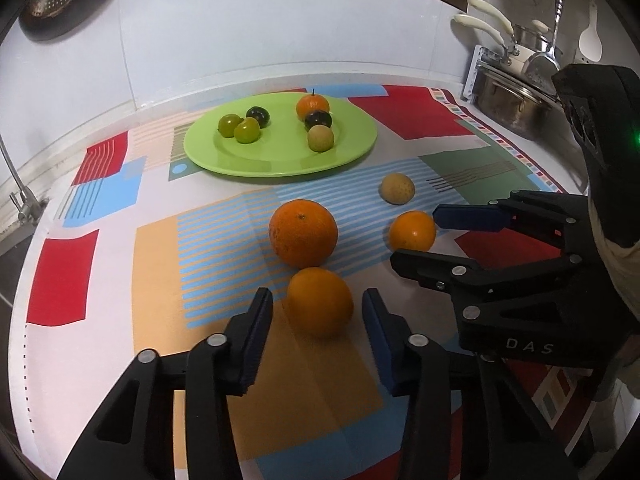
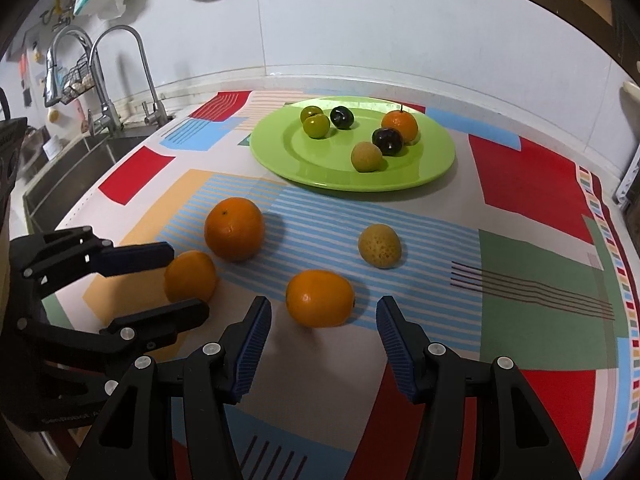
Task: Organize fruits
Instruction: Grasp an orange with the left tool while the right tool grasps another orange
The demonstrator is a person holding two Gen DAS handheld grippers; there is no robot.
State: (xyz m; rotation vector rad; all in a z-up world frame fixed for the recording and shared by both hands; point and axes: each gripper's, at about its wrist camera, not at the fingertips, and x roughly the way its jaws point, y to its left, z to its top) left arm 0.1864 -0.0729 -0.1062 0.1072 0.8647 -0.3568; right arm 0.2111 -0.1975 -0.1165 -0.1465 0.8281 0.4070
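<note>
Left gripper [image 1: 318,310] spread wide around small round orange [image 1: 320,306], frame bottom centre, no contact; right gripper [image 2: 323,318] spread, flanking orange mandarin [image 2: 320,298]; round green plastic plate [image 1: 352,152] upper centre, stalked orange half hidden behind dark plum

Two fisheye views, each looking forward along its own jaws from low over the surface [image 1: 100,264], angled slightly down toward a white back wall. The left wrist view sits close behind a small orange [image 1: 320,302] and faces the green plate [image 1: 224,160] farther back; the right gripper [image 1: 416,236] enters from its right edge. The right wrist view sits close behind another orange [image 2: 320,298], with the left gripper [image 2: 188,282] entering from its left edge. Both views share the patterned cloth [image 2: 532,184], the plate [image 2: 344,178] and the loose fruit.
</note>
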